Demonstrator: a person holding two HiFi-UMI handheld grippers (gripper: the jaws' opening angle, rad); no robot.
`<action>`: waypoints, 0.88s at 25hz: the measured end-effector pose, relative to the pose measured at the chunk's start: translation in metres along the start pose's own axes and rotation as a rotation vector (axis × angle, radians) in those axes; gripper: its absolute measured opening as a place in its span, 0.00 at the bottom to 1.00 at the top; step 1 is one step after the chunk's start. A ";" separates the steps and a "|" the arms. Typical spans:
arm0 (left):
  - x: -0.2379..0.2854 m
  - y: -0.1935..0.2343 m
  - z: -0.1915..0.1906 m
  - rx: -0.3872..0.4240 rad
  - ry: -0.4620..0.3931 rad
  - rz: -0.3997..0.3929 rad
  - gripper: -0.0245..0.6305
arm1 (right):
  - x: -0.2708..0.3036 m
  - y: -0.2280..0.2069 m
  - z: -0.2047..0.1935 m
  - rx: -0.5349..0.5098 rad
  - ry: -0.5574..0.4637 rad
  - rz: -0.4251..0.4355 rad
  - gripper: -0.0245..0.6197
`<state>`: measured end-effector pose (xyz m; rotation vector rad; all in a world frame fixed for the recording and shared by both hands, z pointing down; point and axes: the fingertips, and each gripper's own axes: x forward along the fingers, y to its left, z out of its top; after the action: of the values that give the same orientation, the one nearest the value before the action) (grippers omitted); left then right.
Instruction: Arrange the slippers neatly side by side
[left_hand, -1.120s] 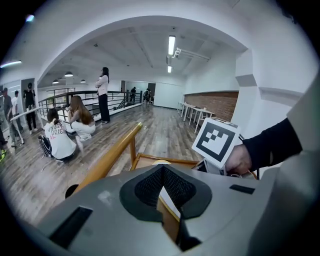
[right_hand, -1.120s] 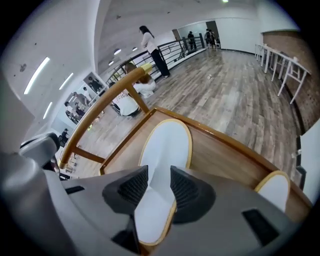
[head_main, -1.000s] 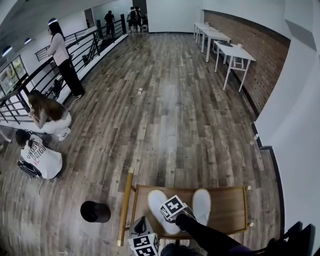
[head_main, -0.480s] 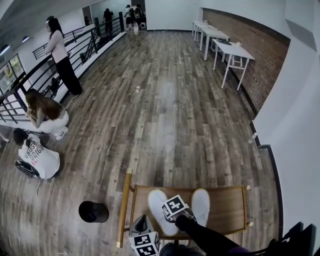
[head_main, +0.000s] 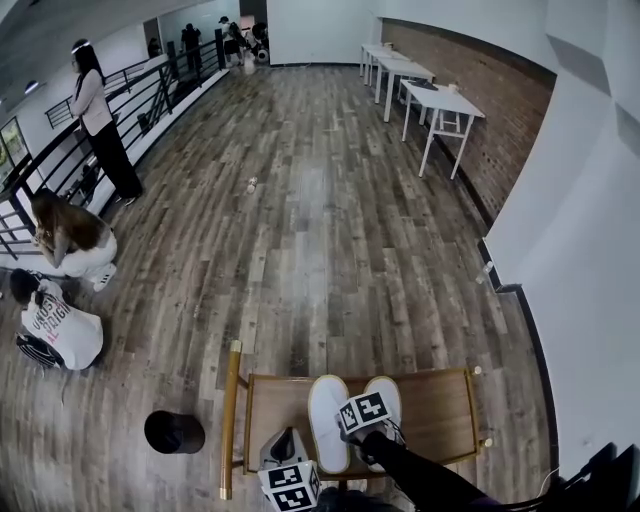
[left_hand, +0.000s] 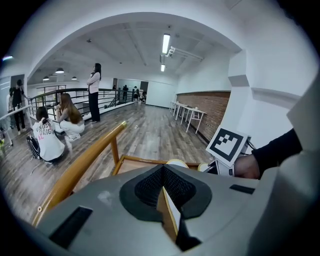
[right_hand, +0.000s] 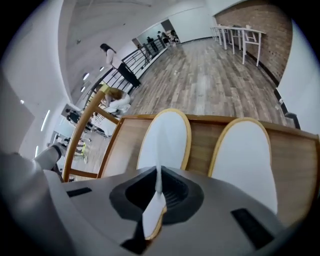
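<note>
Left slipper (head_main: 328, 425) and right slipper (head_main: 390, 394) lie parallel, just beside each other, on wooden tray table (head_main: 445, 415). Right gripper (right_hand: 159, 180): jaws together, tips over left slipper; pinch on it unclear. Left gripper (left_hand: 163, 182): jaws together, empty, at table's near-left corner. A second ago left slipper sat angled, with a gap to the right slipper. Count: two slippers, two grippers, one table.

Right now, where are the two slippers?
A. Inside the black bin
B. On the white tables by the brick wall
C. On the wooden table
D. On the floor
C: the left slipper and the right slipper lie side by side on the wooden table.
</note>
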<state>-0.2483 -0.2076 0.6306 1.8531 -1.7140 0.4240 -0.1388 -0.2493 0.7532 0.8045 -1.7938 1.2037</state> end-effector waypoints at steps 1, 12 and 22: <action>0.001 -0.002 0.000 0.002 0.001 -0.006 0.04 | -0.002 -0.004 -0.001 0.024 -0.008 0.003 0.05; -0.002 -0.007 0.003 0.006 0.003 -0.019 0.04 | -0.009 -0.022 -0.011 0.109 -0.011 -0.010 0.05; 0.000 -0.014 0.006 0.014 0.000 -0.023 0.04 | -0.007 -0.028 -0.015 0.188 -0.019 -0.002 0.05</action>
<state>-0.2358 -0.2116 0.6232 1.8807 -1.6918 0.4279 -0.1078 -0.2442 0.7622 0.9275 -1.7119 1.3825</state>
